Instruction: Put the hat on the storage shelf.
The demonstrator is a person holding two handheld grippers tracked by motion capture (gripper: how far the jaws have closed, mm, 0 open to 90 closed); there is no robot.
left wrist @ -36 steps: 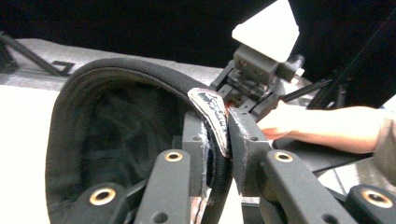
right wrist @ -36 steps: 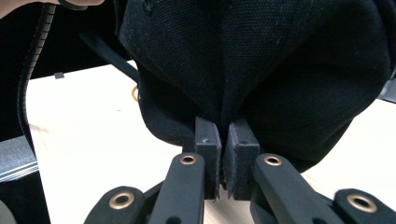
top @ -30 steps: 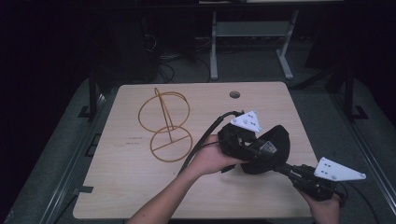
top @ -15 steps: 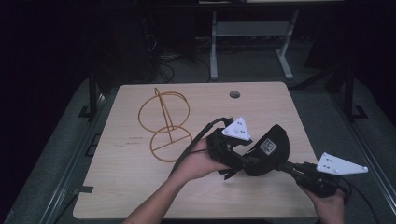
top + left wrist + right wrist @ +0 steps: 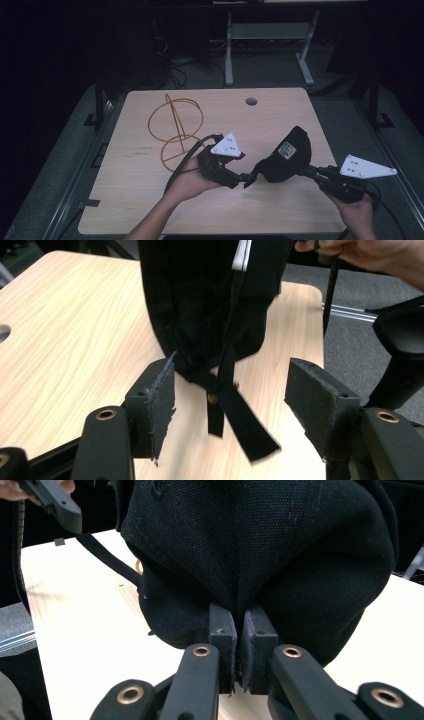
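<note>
Above the pale wooden table [image 5: 150,200], in the high view, a black canvas cap with a white label [image 5: 287,157] hangs clear of the surface, between the two hands; right gripper [image 5: 306,171] clamped on its rear edge, left gripper [image 5: 247,179] at its near side by the dangling strap; a gold wire hat stand [image 5: 175,130] sits well apart toward the far left.

Left gripper view: the left gripper [image 5: 230,407] has its jaws apart, just been opening; the cap [image 5: 200,300] hangs beyond them, its black adjuster strap [image 5: 235,415] drooping between the pads, brushing the left one at most, not pressed by either.

Right gripper view: the right gripper [image 5: 239,630] has its jaws together on a pinched fold of the cap [image 5: 260,545]; cloth bunches above the pads, the crown bulging over them.

Handling, by judgement: light, soft, floppy; it sags wherever unsupported, so one pinch leaves it swinging; woven canvas should not slip. Best holds look like the stitched rim or the stiffer brim; the thin strap would twist.
</note>
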